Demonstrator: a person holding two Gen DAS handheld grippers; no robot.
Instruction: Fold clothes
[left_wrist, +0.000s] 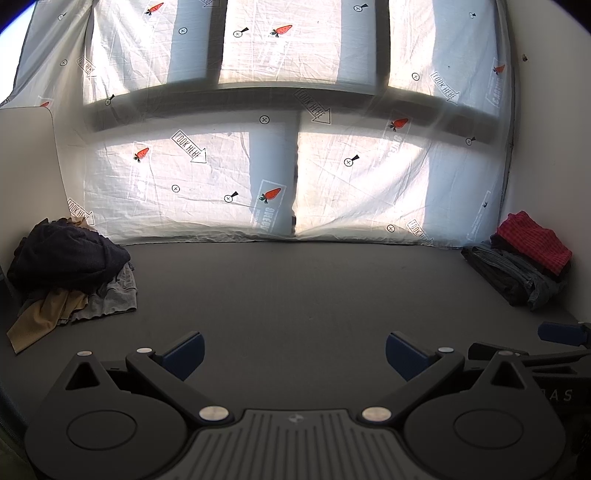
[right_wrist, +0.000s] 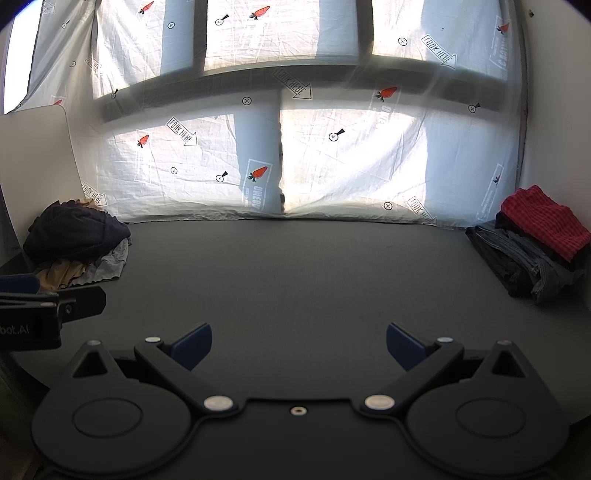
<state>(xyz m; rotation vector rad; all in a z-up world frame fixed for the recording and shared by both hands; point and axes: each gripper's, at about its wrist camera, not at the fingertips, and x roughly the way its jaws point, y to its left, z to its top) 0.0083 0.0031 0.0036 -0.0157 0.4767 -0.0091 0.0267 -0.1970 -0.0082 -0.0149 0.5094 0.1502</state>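
Observation:
A heap of unfolded clothes (left_wrist: 70, 266), dark navy on top with tan and grey pieces under it, lies at the far left of the dark table (left_wrist: 295, 288); it also shows in the right wrist view (right_wrist: 77, 240). A stack of folded clothes (left_wrist: 524, 266), red checked on top of dark and denim pieces, sits at the far right, also in the right wrist view (right_wrist: 535, 251). My left gripper (left_wrist: 294, 354) is open and empty above the table's near middle. My right gripper (right_wrist: 299, 345) is open and empty, just right of the left one.
A white printed sheet (left_wrist: 295, 147) with carrots and "LOOK HERE" arrows hangs behind the table, backlit. White walls (left_wrist: 26, 166) close in both sides. The other gripper shows at each view's edge: the right one (left_wrist: 561, 332), the left one (right_wrist: 37, 302).

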